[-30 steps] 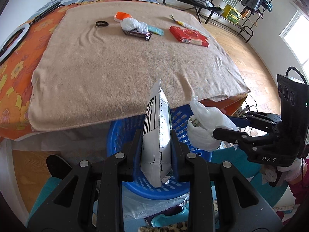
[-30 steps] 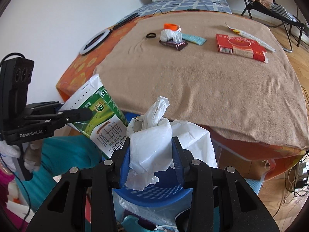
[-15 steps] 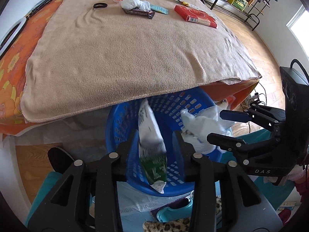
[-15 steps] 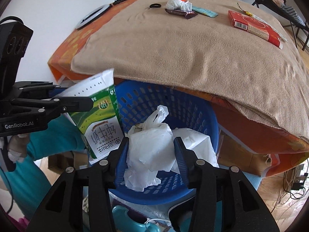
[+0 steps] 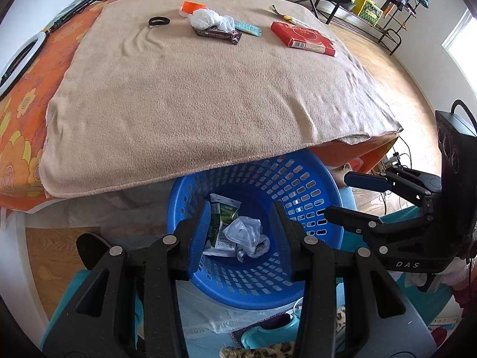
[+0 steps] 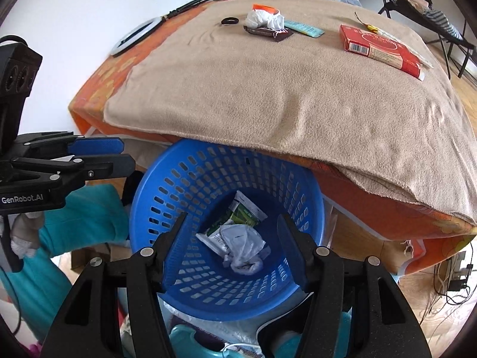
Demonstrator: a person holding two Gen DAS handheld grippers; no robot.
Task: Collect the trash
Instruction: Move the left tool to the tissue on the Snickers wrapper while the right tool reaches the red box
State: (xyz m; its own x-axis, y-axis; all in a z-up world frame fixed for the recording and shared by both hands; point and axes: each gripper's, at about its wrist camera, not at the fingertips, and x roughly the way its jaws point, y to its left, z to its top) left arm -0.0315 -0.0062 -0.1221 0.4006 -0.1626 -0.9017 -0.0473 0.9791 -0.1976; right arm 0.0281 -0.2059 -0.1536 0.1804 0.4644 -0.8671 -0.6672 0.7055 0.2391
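Note:
A blue perforated basket (image 5: 316, 191) (image 6: 155, 197) stands on the floor at the table's near edge. Inside it lie a green-and-white milk carton (image 5: 222, 217) (image 6: 244, 213) and a crumpled white plastic bag (image 5: 247, 235) (image 6: 243, 247). My left gripper (image 5: 240, 211) (image 6: 125, 156) is open and empty above the basket. My right gripper (image 6: 231, 219) (image 5: 335, 192) is open and empty above it too. On the tan cloth's far side lie a white crumpled bag (image 5: 208, 19) (image 6: 263, 19), a dark wrapper (image 5: 217, 33), a teal packet (image 5: 247, 28) and a red box (image 5: 302, 38) (image 6: 378, 47).
An orange lid (image 5: 192, 6) and a black ring (image 5: 159, 21) lie at the far edge of the tan cloth (image 5: 193, 95). A ring light (image 6: 135, 37) sits at the left on the orange sheet. Chairs and a rack (image 5: 372, 3) stand beyond on the wood floor.
Both grippers opened over the basket. The milk carton dropped out of the left gripper and the white bag out of the right; both now lie on the basket's bottom.

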